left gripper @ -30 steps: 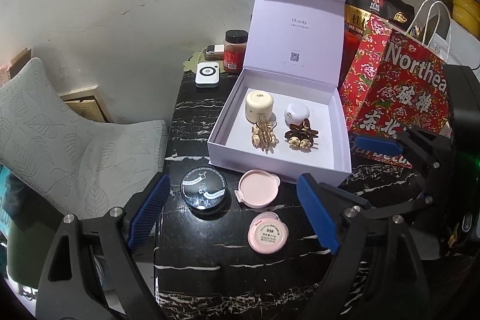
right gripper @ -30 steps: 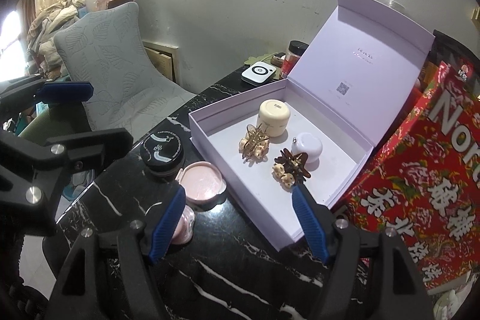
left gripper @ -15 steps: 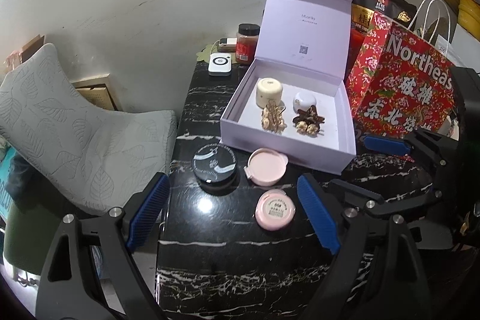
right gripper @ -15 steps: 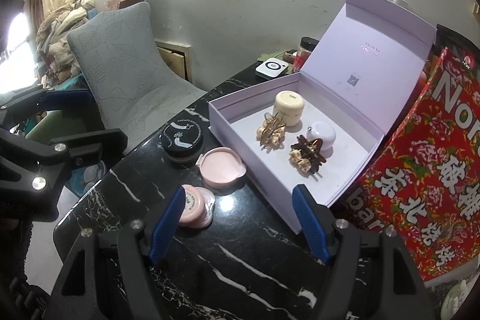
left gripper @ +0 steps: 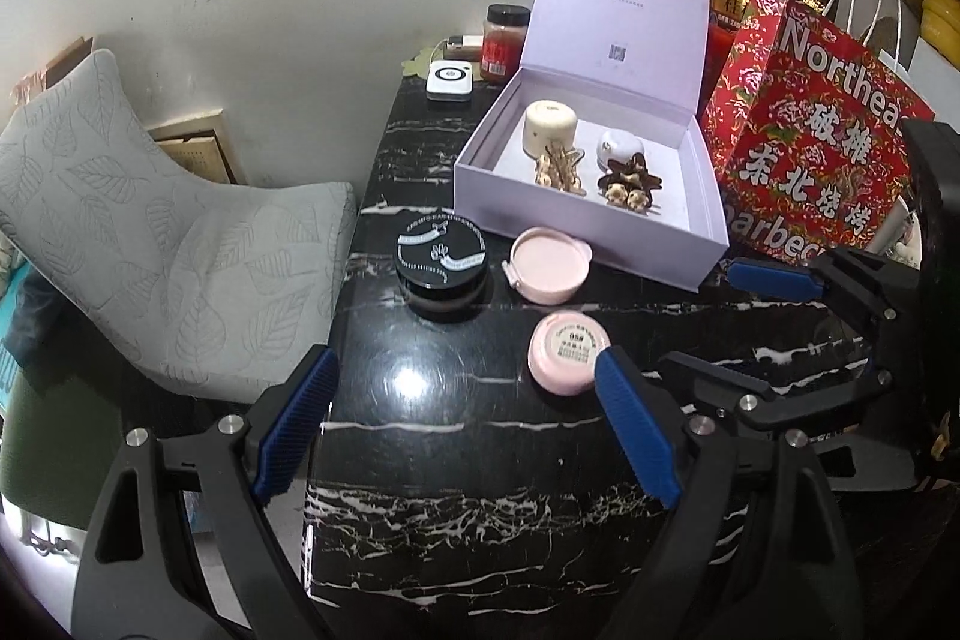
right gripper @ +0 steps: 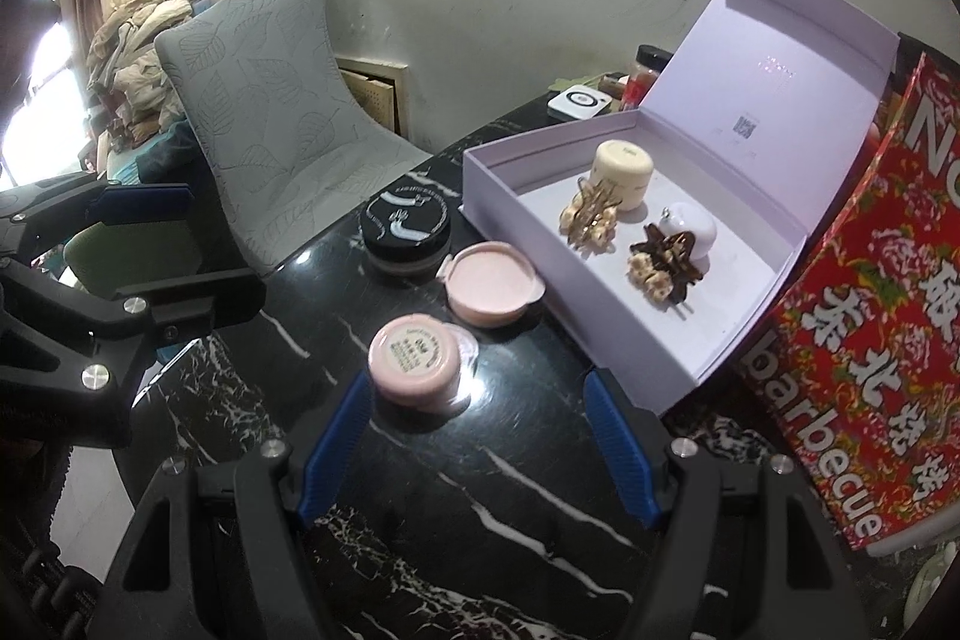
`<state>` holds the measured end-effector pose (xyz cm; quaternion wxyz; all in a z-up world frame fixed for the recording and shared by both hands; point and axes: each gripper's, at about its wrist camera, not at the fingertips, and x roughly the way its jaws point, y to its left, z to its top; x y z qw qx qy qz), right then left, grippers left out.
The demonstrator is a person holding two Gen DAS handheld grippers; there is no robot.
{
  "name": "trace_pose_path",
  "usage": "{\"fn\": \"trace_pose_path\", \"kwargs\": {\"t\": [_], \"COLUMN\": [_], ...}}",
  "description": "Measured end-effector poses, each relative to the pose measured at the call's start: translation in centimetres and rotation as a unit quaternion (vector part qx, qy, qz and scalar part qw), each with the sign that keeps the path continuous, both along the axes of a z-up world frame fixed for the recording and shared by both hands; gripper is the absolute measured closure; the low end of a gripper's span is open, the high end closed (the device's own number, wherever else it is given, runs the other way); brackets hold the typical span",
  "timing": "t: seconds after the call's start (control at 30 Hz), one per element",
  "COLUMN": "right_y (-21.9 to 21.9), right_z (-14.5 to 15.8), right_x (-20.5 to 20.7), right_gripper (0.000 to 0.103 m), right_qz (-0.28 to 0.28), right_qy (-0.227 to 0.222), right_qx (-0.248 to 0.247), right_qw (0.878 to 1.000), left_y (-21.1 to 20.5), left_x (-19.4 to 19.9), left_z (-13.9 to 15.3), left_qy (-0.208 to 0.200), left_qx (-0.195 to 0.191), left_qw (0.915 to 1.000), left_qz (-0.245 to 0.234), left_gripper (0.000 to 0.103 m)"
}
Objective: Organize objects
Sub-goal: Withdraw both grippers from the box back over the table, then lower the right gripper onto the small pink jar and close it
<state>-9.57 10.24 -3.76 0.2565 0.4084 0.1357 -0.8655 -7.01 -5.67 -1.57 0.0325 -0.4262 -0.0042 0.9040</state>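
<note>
On the black white-veined marble table (left gripper: 456,460) sits a lilac cardboard gift box (left gripper: 576,214), lid propped upright, holding a cream round jar (left gripper: 550,127), a white domed pot (left gripper: 621,147), a gold hair claw (left gripper: 558,169) and a brown flower hair claw (left gripper: 630,184) (all near its back half). Outside, just before it: a black round compact (left gripper: 442,256), a pink lidded compact (left gripper: 549,265) and a small pink jar (left gripper: 567,352). The left gripper (left gripper: 468,430) and right gripper (right gripper: 474,436) both gape empty above the tabletop

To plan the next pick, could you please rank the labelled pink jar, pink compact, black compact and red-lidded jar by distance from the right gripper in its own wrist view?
1. Labelled pink jar, beside its left finger.
2. Pink compact, mid-table.
3. Black compact, farther left.
4. Red-lidded jar, far end.
</note>
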Motion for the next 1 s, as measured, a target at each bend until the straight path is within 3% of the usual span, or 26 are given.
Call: {"fn": "trace_pose_path", "kwargs": {"t": [0.57,1.0], "right_y": [-0.6,-2.8], "right_z": [-3.7,-5.3], "right_x": [1.2,-0.5], "right_gripper": [0.028,0.028], "right_qz": [0.012,0.031], "right_qy": [-0.022,-0.003], "right_qx": [-0.011,-0.031], "right_qw": [1.0,0.999], "left_y": [-0.8,-2.4], "left_x": [1.8,1.0], "left_z": [-3.5,-6.0], "left_qy": [-0.007,-0.025], "left_qx": [0.019,0.036], "left_qw": [0.9998,0.999], "left_qz": [-0.002,0.004], "left_gripper": [0.016,0.016]}}
